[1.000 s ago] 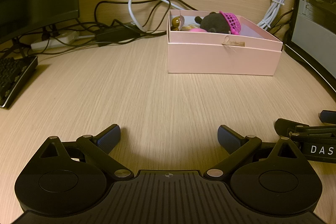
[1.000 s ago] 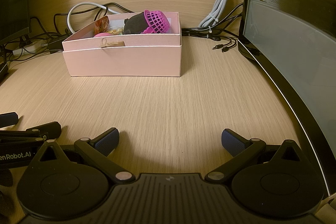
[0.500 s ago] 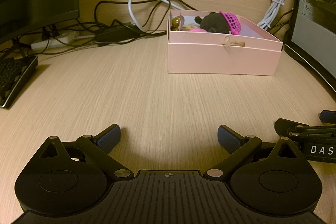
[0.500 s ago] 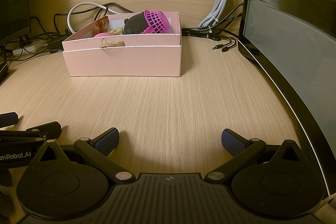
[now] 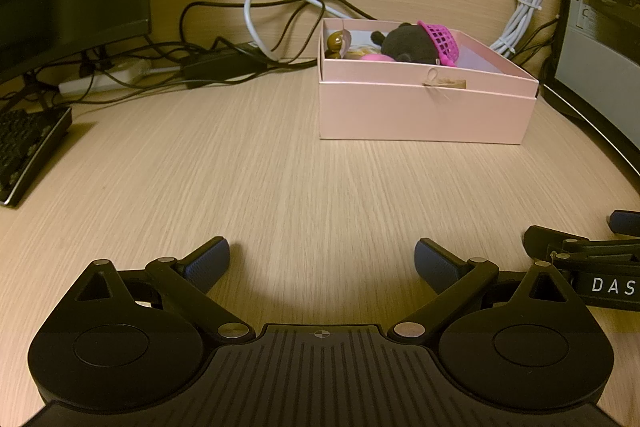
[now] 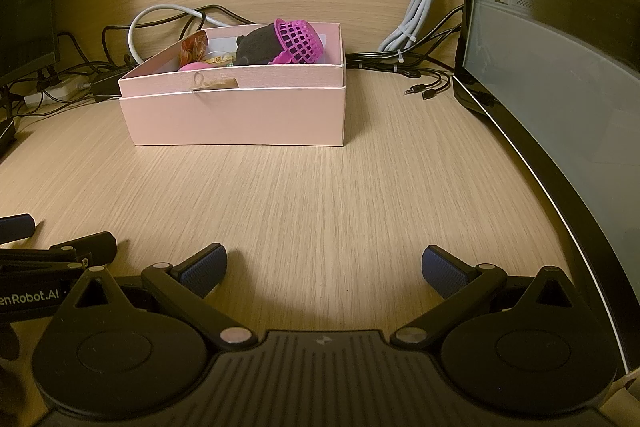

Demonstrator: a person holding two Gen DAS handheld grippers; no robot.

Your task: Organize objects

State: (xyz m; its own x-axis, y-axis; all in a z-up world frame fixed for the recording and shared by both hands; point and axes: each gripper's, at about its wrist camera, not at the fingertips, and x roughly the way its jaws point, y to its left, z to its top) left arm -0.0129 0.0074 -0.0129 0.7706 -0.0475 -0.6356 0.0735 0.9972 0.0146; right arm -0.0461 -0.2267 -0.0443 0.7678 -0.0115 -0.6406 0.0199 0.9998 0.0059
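- While both tongs sit low near the front of the wooden surface [image 5: 280,179], the pink box [image 5: 424,111] stands well apart from them, farther back by the wall.
- The left tongs [image 5: 322,259] are spread wide and hold nothing.
- The right tongs [image 6: 324,265] are spread wide too, and they are empty as well.
- The two tools lie side by side, so each one shows at the edge of the other's view.
- Inside the box are the toys: a dark soft toy [image 6: 258,45], a bright pink basket [image 6: 300,41] leaning against it, a small brown figure [image 5: 336,43] and a round pink thing [image 5: 374,57].
- I think the toys are in the box because that is where they belong when the tidying is done.
- No loose toy lies on the bare wood between the tongs and the box, so the job looks almost or fully done.
- Behind the box, cables [image 5: 224,55] run along the wall.
- A keyboard [image 5: 28,151] sits far to the left and a big dark screen [image 6: 560,75] stands on the right.
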